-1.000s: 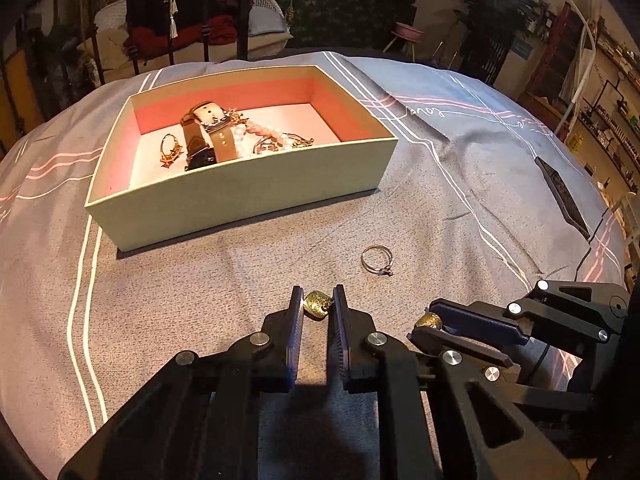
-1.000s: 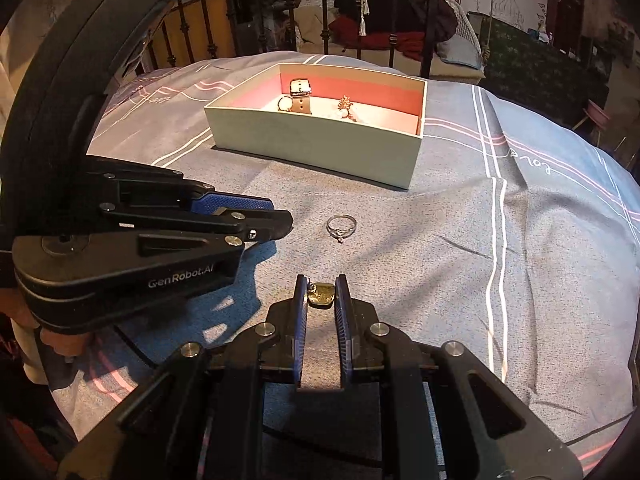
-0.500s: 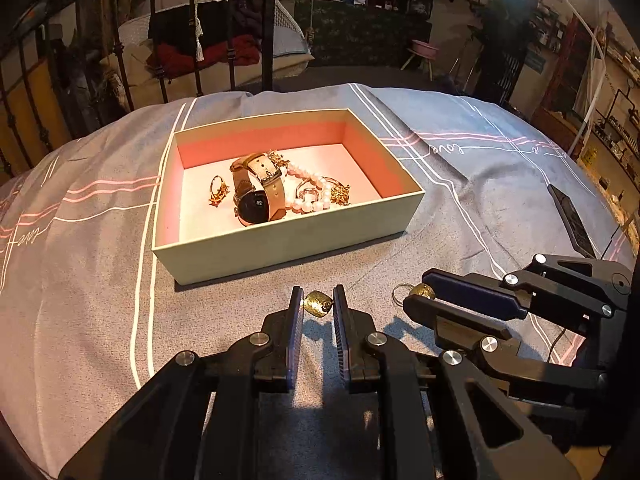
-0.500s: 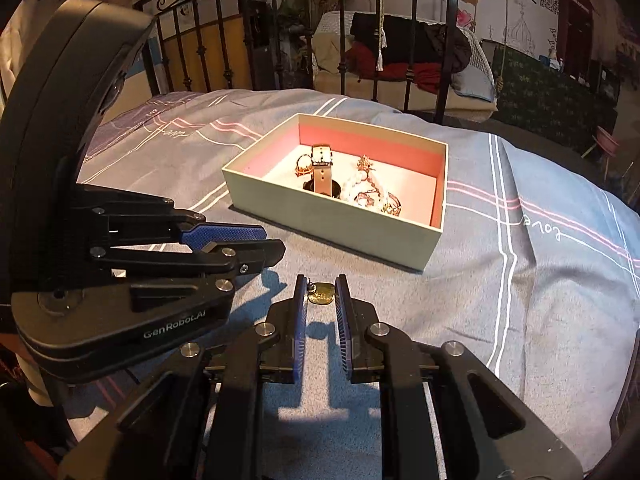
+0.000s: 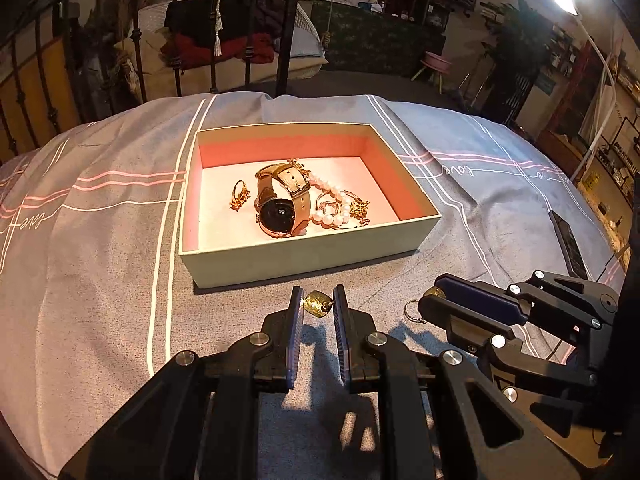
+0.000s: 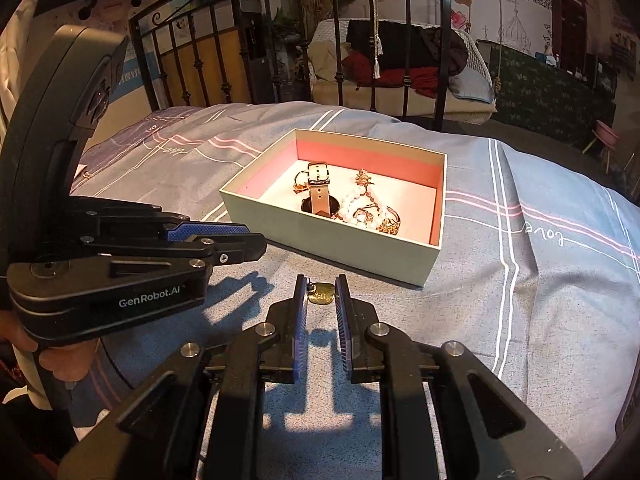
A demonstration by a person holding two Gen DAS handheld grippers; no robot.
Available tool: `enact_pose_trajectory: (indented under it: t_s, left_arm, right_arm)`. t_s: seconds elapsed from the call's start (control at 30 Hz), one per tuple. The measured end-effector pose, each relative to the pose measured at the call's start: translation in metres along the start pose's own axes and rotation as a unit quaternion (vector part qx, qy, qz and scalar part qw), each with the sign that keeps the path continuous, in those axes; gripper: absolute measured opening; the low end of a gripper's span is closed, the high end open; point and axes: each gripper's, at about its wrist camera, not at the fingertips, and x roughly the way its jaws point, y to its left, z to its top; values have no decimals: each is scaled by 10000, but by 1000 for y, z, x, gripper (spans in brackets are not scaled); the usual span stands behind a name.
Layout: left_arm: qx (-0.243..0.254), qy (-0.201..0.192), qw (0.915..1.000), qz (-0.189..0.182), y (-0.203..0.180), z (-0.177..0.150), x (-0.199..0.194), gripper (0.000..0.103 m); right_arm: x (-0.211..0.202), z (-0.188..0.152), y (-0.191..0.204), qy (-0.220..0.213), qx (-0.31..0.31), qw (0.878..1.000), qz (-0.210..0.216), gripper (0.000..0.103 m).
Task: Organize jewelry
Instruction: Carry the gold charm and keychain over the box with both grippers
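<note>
An open pale green box with a pink lining sits on the grey bedspread. It holds a watch, a pearl bracelet, a gold ring and other gold pieces. My left gripper is shut on a gold earring, held above the bedspread just in front of the box. My right gripper is shut on a second gold earring, also short of the box's near wall. A silver ring lies on the bedspread by the right gripper's tip.
A dark phone lies on the bedspread at the right. A black iron bed rail stands behind the box, with a wicker chair of clothes beyond it. Bare bedspread lies on both sides of the box.
Both grippers have risen and moved toward the box with their earrings, so the box's inside shows more fully. The silver ring stays on the bedspread.
</note>
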Motion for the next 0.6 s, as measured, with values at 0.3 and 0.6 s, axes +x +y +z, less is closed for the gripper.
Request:
enact_pose_trajectory:
  t_s: [0.3, 0.6]
  left_arm:
    - [-75, 9, 9999, -147, 0, 7, 2, 15]
    - [-277, -192, 9994, -69, 9, 51, 3, 15]
  right_arm:
    - [3, 10, 0, -68, -19, 10000, -27, 15]
    - [18, 52, -15, -284, 28, 9995, -94, 15]
